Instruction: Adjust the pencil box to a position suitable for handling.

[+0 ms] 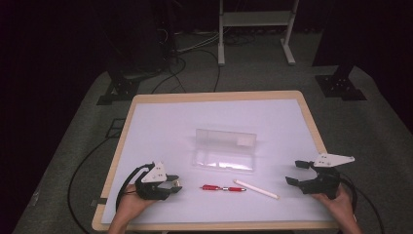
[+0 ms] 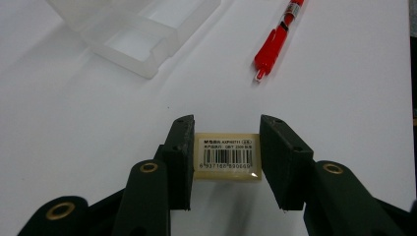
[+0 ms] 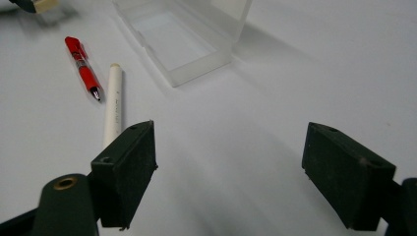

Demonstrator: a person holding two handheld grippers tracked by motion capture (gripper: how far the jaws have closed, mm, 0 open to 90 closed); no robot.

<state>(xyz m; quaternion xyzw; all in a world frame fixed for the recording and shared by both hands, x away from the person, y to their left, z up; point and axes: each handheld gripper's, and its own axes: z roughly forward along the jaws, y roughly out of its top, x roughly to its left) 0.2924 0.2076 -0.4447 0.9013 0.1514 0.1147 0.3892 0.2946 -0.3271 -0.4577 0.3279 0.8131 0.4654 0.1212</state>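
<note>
A cream eraser (image 2: 227, 158) with a barcode label sits between the jaws of my left gripper (image 2: 227, 124), and both pads press on its sides. The high view puts that gripper (image 1: 173, 184) low over the table's front left. To its right lie a red pen (image 1: 221, 187) (image 2: 273, 46) (image 3: 82, 66) and a white pencil-like stick (image 1: 256, 189) (image 3: 113, 105). Behind them rests a clear plastic case (image 1: 224, 150) (image 2: 133, 29) (image 3: 182, 34), open and empty. My right gripper (image 1: 293, 172) (image 3: 231, 142) hovers at the front right, open, with nothing between its pads.
A white mat (image 1: 219, 117) covers the wooden table (image 1: 214, 95). Beyond the table are floor cables (image 1: 195, 53) and a metal stand (image 1: 255, 29). Black stand bases (image 1: 341, 87) sit at the far corners.
</note>
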